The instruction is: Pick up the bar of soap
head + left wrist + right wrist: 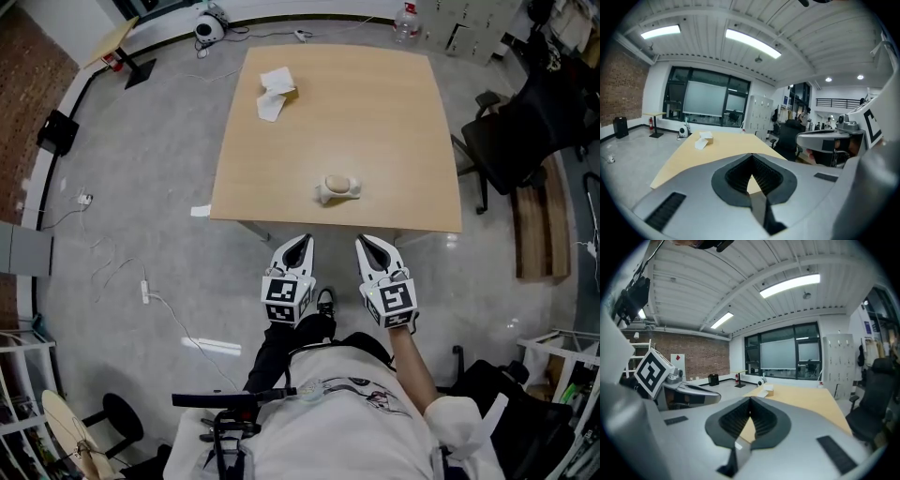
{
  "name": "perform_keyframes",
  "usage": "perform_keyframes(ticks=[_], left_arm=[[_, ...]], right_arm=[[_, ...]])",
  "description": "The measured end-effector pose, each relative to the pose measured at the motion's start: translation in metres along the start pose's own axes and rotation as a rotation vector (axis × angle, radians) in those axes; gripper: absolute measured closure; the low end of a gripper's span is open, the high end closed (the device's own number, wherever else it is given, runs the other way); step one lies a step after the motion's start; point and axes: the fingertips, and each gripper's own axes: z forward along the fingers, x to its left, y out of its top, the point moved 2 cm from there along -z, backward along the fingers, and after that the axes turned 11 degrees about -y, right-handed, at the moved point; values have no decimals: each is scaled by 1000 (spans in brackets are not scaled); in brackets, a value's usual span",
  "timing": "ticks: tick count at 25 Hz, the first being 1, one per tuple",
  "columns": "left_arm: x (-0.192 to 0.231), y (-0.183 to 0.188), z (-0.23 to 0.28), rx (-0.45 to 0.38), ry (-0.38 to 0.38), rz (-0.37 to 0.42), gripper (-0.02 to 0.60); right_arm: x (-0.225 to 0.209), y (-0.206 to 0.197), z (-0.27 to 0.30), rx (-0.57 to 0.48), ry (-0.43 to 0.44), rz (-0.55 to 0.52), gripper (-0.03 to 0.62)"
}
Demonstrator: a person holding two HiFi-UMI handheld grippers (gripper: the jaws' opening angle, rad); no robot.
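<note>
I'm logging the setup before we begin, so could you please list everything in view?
table: one, light wood, centre
soap: one, tan, on dish
dish: one, white, near table's front edge
paper: one, white, crumpled, table's far left
chair: one, black, right of table
bottle: one, clear, floor beyond table
cable: one, white, floor at left
left gripper: one, white, shut, empty, short of table
right gripper: one, white, shut, empty, short of table
</note>
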Motion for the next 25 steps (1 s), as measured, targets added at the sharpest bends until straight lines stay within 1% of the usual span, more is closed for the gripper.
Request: perform_keyframes(ticks=[4, 8, 13, 16, 19, 25], left_arm=[[11, -5, 12, 25, -3, -29, 577], [18, -13, 21, 54, 7, -55, 577], [29, -18, 31, 68, 56, -59, 577], [36, -22, 39, 85, 88, -88, 577], [39, -32, 50, 129, 99, -123, 577], [43, -70, 60, 256, 131, -207, 577]], right_arm=[[-3, -8, 13, 39, -5, 2, 591], [-2, -17, 22, 70, 10, 5, 591], [-5, -25, 37, 95, 51, 14, 591], [-9, -29, 47, 104, 88, 1, 591], [-18, -40, 59, 137, 107, -18, 591], [-37, -82, 75, 276, 139, -45, 591]])
